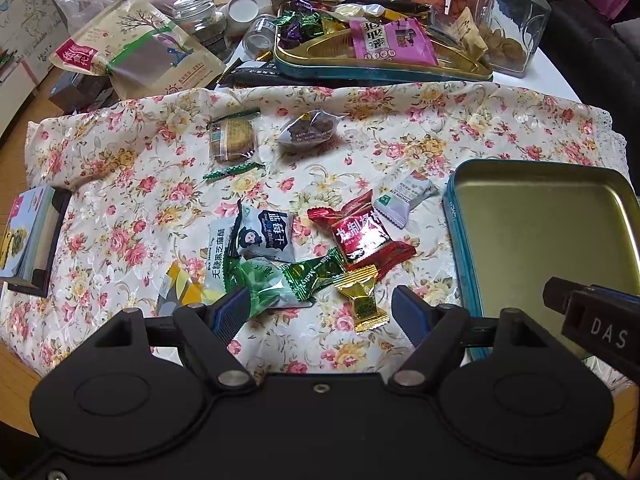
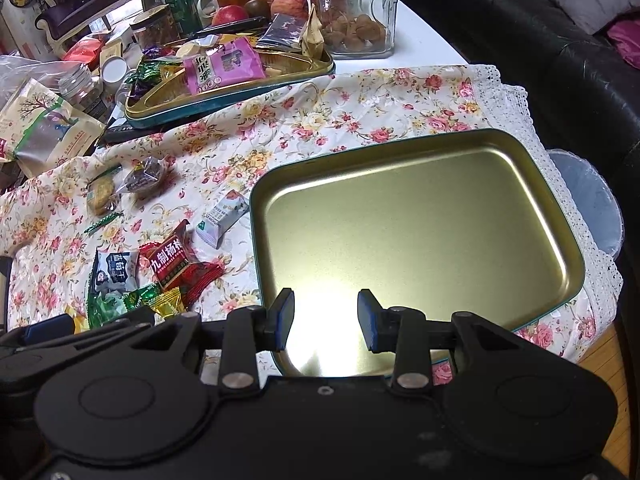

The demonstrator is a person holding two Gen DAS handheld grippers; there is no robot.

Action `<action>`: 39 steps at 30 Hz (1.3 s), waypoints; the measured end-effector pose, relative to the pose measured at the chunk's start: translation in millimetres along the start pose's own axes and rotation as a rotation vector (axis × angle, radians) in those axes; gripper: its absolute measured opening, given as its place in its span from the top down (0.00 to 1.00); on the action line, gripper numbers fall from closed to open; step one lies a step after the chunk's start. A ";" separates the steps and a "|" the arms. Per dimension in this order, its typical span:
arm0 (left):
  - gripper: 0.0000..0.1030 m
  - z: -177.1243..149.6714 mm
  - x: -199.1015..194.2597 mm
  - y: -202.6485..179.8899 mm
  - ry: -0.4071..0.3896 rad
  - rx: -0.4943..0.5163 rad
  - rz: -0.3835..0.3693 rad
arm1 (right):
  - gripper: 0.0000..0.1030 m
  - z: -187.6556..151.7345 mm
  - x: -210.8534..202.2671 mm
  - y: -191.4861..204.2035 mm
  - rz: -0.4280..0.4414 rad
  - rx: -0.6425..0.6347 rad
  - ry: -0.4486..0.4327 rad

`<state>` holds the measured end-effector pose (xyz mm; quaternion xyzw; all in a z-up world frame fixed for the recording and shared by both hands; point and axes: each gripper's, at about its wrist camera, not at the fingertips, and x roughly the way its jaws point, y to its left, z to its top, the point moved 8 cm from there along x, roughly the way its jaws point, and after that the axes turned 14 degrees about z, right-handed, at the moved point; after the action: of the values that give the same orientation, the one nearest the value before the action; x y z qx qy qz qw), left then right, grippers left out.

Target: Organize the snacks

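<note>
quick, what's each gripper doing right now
Left gripper: open, holding nothing, above the wrapped snacks.
Right gripper: open, holding nothing, over the gold-lined teal tin tray.

Two handheld grippers, pointing steeply down. Left gripper jaws wide apart beside the tin tray; right gripper jaws apart above it, holding nothing.

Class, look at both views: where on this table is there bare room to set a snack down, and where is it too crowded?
Free: the whole floor of the gold tin tray, empty inside its teal rim, and the floral cloth between that tray and the glass jar. Crowded: the wrapped sweets around the red packet, and the filled tin at the back.
</note>
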<state>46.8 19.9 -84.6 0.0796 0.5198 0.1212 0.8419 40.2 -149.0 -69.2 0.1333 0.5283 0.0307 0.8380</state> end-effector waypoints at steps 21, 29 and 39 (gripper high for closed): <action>0.28 31.3 27.0 110.2 0.030 -0.188 0.138 | 0.63 19.2 -14.0 38.7 0.111 -0.047 -0.151; 0.29 51.1 15.2 139.7 -0.045 -0.146 0.185 | 0.63 21.4 -13.2 83.1 0.215 -0.126 -0.128; 0.33 38.3 39.5 145.3 0.019 -0.176 0.075 | 0.60 30.2 18.7 110.3 0.263 -0.220 -0.035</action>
<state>80.4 170.2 -63.5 0.0235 0.5117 0.1985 0.8356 85.3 -44.9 -45.2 0.1091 0.4850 0.1953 0.8454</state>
